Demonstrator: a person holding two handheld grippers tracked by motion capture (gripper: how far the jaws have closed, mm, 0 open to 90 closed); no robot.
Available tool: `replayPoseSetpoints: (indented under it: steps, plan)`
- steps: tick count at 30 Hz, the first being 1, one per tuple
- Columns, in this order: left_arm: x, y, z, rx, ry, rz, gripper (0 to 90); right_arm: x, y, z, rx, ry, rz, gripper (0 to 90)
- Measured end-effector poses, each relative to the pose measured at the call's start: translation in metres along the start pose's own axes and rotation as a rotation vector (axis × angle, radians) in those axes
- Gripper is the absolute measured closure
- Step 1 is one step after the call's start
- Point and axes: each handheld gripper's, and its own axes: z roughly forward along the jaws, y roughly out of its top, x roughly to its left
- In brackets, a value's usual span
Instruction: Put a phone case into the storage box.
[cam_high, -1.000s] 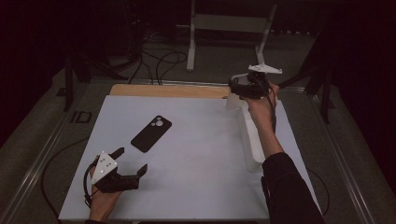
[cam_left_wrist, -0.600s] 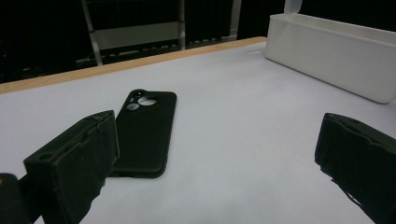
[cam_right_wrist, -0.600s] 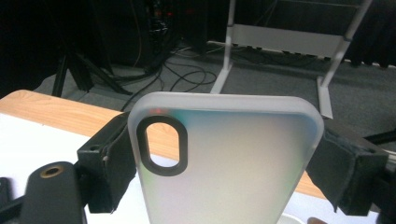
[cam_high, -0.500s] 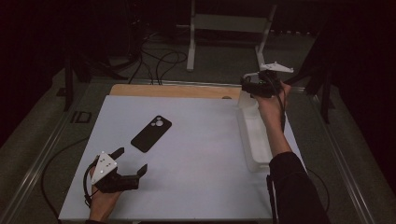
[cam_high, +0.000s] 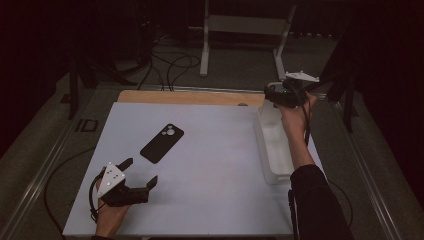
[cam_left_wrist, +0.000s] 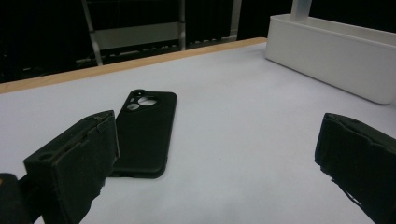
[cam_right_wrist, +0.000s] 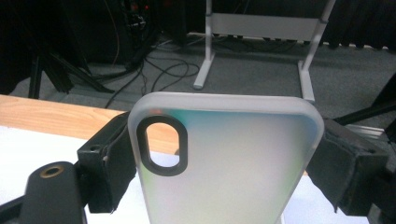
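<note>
Jaws of my right gripper (cam_right_wrist: 224, 168) clamp a clear case (cam_right_wrist: 224, 163) above the bin (cam_high: 272, 150); my left gripper (cam_high: 139, 172) gapes near the black case (cam_high: 161, 143).

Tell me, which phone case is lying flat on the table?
The black phone case, lying on the white table near the left tool. The frosted clear case is held up by the right tool.
</note>
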Motion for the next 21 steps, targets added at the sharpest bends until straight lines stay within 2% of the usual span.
replayPoseSetpoints:
  steps: [21]
  plan:
    - [0.0, 0.0, -0.001, -0.007, 0.003, -0.003, 0.3, -0.005, -0.033, 0.022, 0.083, -0.034, 0.025, 16.4]
